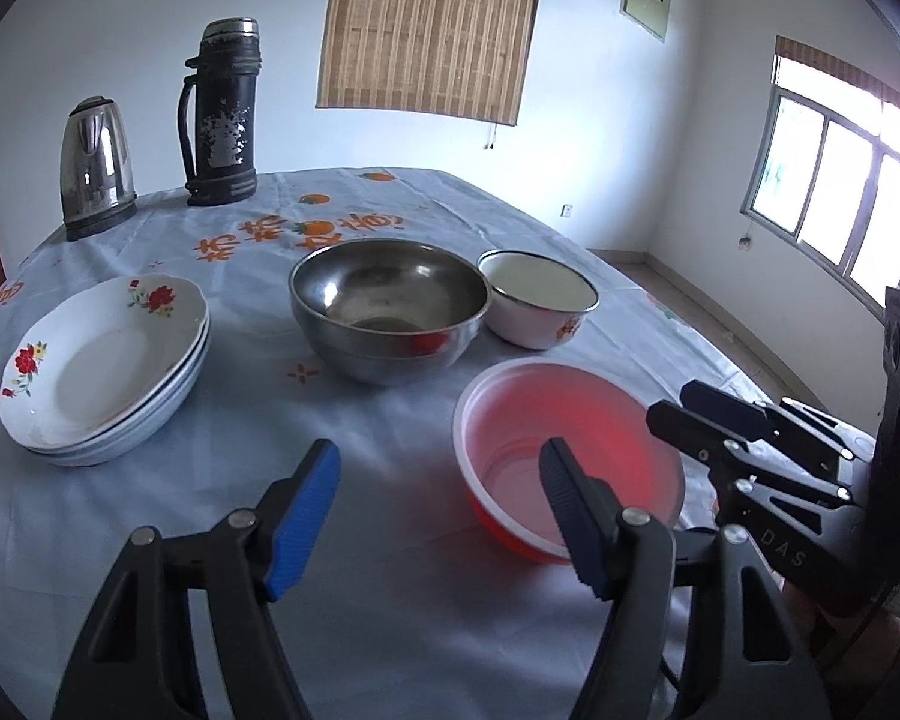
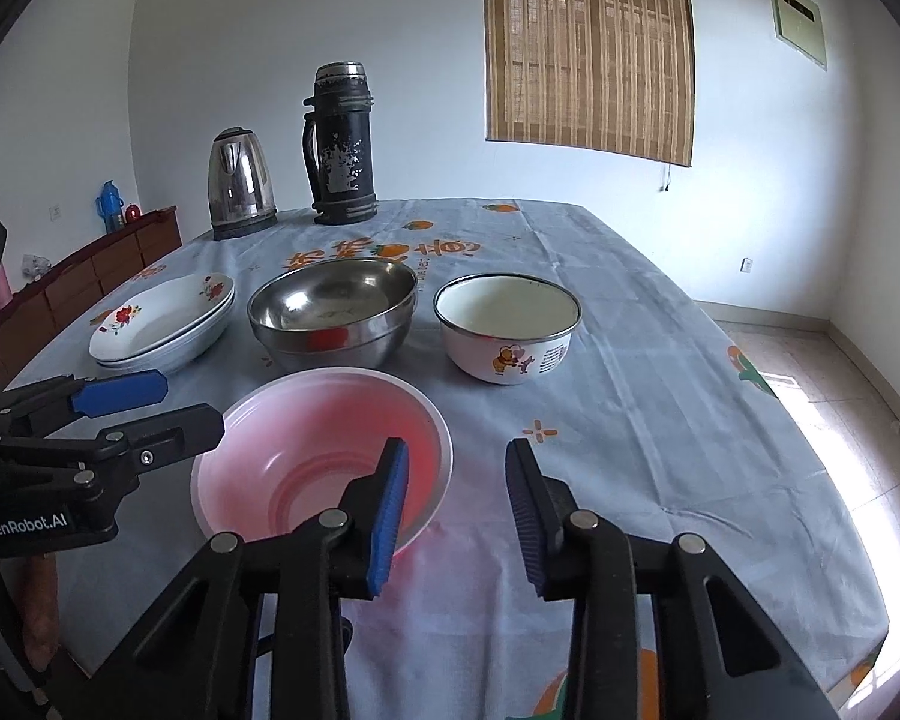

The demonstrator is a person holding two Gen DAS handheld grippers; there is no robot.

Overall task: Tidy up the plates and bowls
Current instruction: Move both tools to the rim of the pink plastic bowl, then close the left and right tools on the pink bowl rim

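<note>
On the worktop (image 1: 390, 630), a stack of flowered plates (image 1: 105, 369) sits at the left of my left view, then a steel bowl (image 1: 388, 309), a white bowl (image 1: 537, 300), and lower right a pink bowl (image 1: 567, 459). My left hand-held gripper (image 1: 438, 516) and right hand-held gripper (image 2: 457, 519) gape open, holding nothing.

Left gripper (image 1: 438, 501): black angular linkage arms, silver round pivot pins, ribbed blue pads (image 1: 303, 519) on both fingers; body lettered "GenRobot.AI" in white. Right gripper (image 2: 457, 513): identical black linkage, silver pins, ribbed blue pads (image 2: 390, 516); side marked "DAS".
</note>
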